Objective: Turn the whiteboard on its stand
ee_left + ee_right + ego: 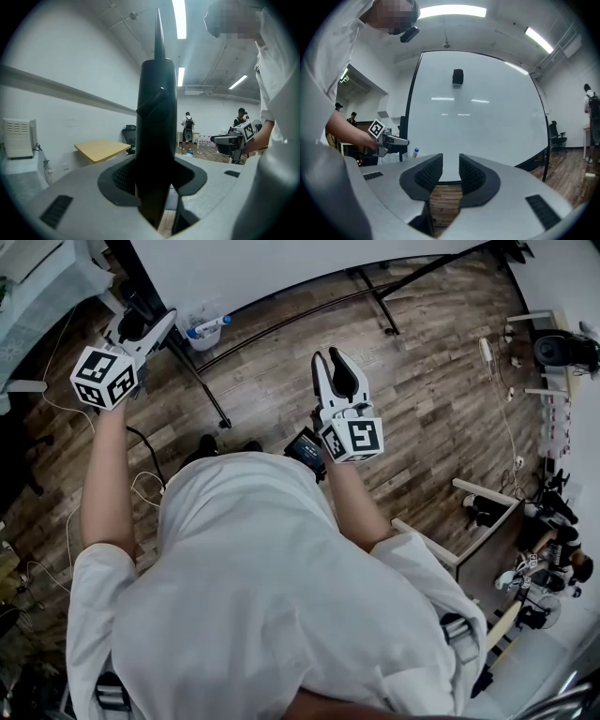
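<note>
light: bright ceiling tubes (pixel 450 10) | glare: streaks on whiteboard (pixel 478 131) | edges: fisheye-dark, curved | focus: sharp

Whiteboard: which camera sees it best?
The right gripper view. There the whiteboard faces the camera, its white face and dark frame almost whole. The head view catches only a strip of it along the top. The left gripper view sees just its dark edge, end-on, between the jaws.
</note>
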Motion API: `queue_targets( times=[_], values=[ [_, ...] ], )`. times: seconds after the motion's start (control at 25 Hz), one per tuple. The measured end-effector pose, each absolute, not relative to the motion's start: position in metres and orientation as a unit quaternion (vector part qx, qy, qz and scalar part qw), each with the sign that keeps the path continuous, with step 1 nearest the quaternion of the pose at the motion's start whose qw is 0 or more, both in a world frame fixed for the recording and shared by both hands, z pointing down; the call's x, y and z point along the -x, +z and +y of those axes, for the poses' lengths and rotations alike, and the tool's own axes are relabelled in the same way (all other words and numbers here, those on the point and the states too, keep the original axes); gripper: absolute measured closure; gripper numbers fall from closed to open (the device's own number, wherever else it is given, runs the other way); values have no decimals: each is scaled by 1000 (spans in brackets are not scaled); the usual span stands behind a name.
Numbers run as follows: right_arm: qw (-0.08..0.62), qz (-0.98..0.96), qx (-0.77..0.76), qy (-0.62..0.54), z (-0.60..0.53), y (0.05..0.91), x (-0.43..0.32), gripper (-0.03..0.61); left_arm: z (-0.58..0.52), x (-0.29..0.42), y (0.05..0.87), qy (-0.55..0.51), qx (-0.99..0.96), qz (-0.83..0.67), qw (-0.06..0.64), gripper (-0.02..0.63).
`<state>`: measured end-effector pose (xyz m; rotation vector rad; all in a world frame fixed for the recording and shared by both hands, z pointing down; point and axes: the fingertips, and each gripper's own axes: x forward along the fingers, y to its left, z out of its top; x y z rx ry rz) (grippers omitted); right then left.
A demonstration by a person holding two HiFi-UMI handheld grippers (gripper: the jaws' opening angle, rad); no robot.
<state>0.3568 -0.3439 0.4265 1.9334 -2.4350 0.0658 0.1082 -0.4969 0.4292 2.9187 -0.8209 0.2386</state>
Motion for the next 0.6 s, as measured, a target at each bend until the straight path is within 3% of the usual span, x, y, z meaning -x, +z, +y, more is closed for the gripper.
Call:
queue_targets(
  times=[0.6],
  values=[
    [14,-815,-578,23,-334,424,-359,495,-493,-107,423,72,-955,-284,47,436]
  ],
)
